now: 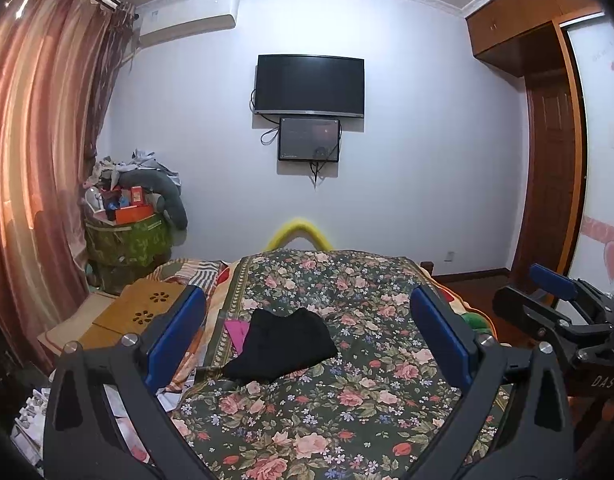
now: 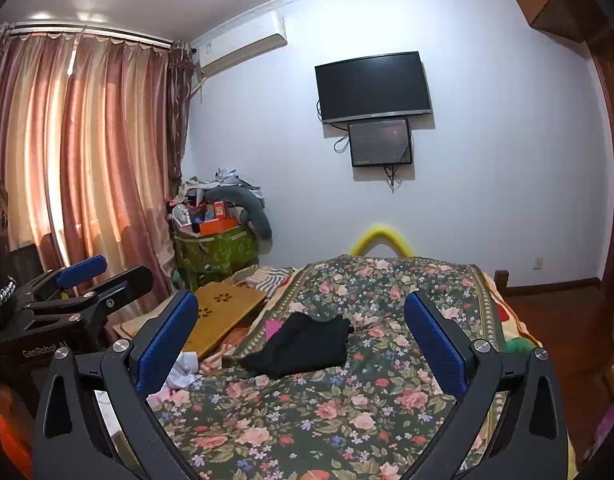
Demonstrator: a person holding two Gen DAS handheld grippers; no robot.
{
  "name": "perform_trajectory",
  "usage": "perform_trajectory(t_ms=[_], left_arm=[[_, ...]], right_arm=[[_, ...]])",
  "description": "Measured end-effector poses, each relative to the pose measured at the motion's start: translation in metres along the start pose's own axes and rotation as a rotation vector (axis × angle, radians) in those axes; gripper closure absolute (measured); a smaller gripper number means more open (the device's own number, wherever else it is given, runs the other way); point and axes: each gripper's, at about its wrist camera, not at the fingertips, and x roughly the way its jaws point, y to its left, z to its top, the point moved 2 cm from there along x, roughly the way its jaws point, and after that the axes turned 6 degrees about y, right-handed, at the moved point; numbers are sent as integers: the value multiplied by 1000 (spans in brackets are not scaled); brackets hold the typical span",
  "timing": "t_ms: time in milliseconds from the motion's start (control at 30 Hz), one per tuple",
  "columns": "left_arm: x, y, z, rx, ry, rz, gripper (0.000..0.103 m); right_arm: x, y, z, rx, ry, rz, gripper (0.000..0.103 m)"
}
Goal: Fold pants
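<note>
Pants made of soft black cloth [image 1: 281, 346] lie in a small lumpy bundle on the flowery bedspread [image 1: 347, 412], a little left of the middle in both views. Going from the tools outward: the left gripper with blue pads [image 1: 307, 340] sits at the bottom of its own view with its two fingers spread wide, holding nothing. The right gripper with blue pads [image 2: 301, 342] is just the same in its view, wide apart and empty. Each one also peeks into the side of the other's view, so they float side by side, well back from the bundle. I think they are held up and back like this so both cameras can see the whole bed. The black bundle looks bunched more than neat, with one corner sticking out low on the left, but I cannot tell if it is a rough fold or just a heap. It could be waiting to be spread out, or it could be put down after folding. A bit of bright pink cloth [image 1: 236, 330] pokes out beside its left edge. Farther left, off the bedspread, rests a flat wooden tray with flower-shaped holes [image 1: 147, 306].
</note>
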Motion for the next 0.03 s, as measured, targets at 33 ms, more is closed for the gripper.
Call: perform_trajectory(t_ms=[33], left_arm=[[1, 1, -1, -2, 2, 0, 0]], right_arm=[[1, 0, 0, -1, 3, -1, 1]])
